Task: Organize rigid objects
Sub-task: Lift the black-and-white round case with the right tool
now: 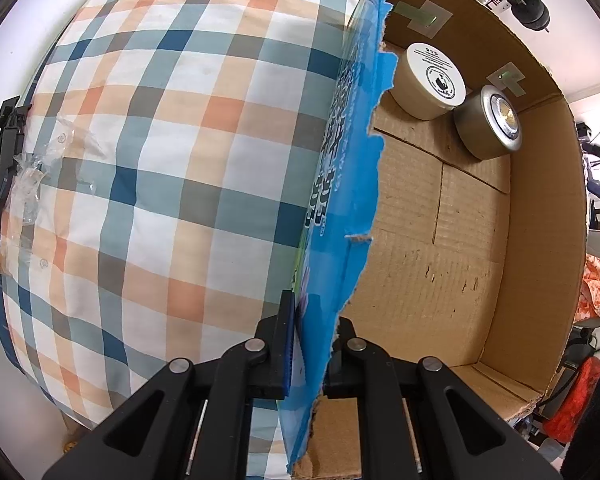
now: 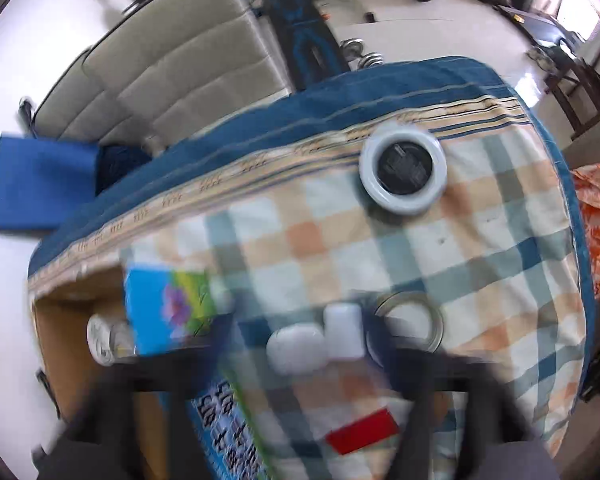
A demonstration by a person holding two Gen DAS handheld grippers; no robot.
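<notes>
The left gripper (image 1: 314,344) is clamped on the torn blue wall of a cardboard box (image 1: 440,280), near that wall's close end. Inside, against the far wall, a white tub (image 1: 430,80) and a metal tin (image 1: 490,122) stand side by side, well apart from the fingers. The right gripper (image 2: 300,360) stands wide with nothing pinched; just past its blurred fingers lie a white bottle (image 2: 316,342) and a tape ring (image 2: 410,322) on the checked cloth (image 2: 480,260). A white ring (image 2: 402,170) sits near the cloth's far edge.
</notes>
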